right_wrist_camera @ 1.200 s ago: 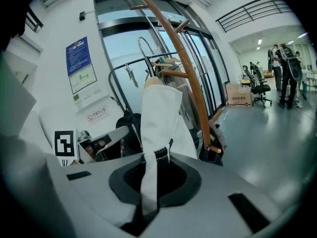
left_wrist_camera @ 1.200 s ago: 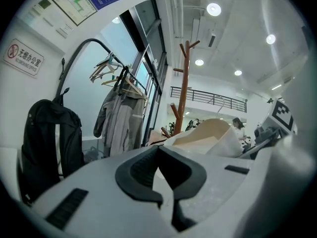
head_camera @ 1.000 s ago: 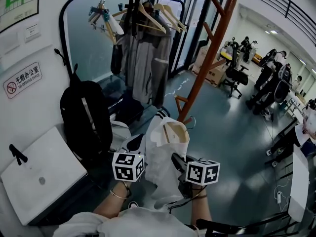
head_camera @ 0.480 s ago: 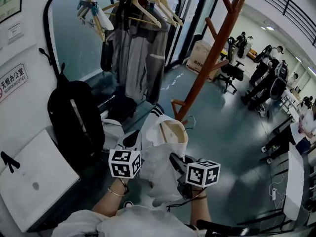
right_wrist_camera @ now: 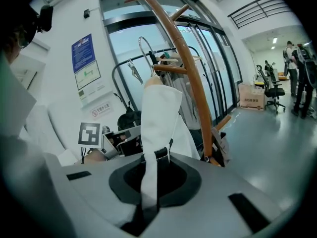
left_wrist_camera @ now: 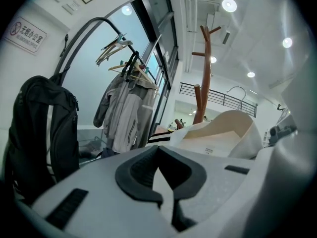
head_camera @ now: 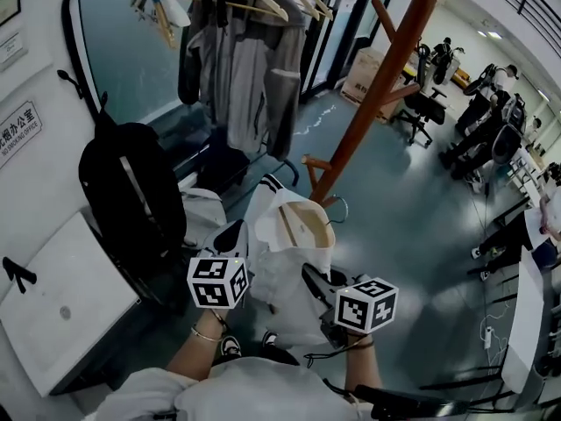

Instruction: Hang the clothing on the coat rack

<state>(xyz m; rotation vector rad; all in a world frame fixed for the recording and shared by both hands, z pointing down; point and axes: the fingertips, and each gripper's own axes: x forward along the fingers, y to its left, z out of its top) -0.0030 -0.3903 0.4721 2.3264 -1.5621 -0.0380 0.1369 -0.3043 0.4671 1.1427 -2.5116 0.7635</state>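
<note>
A white garment (head_camera: 294, 266) hangs on a wooden hanger (head_camera: 307, 224) just in front of me, low in the head view. My left gripper (head_camera: 231, 239) is at its left shoulder, jaws shut with a pale fold between the pads (left_wrist_camera: 158, 152). My right gripper (head_camera: 321, 289) is shut on a strip of the garment's white fabric (right_wrist_camera: 156, 157), which runs up from the jaws to the hanger's metal hook (right_wrist_camera: 145, 47). The orange-brown wooden coat rack (head_camera: 379, 84) stands beyond the garment, its pole (right_wrist_camera: 190, 78) close behind the cloth.
A black clothes rail with grey coats (head_camera: 241, 68) and bare hangers stands at the back. A black backpack (head_camera: 127, 191) and a white box (head_camera: 66, 292) are at the left. Office chairs and people (head_camera: 486, 121) fill the far right, a cardboard box (head_camera: 372, 70) near the rack.
The head view has shifted forward, so the rail and the rack sit higher and nearer. Both grippers keep their hold on the garment in much the same place in front of me.
</note>
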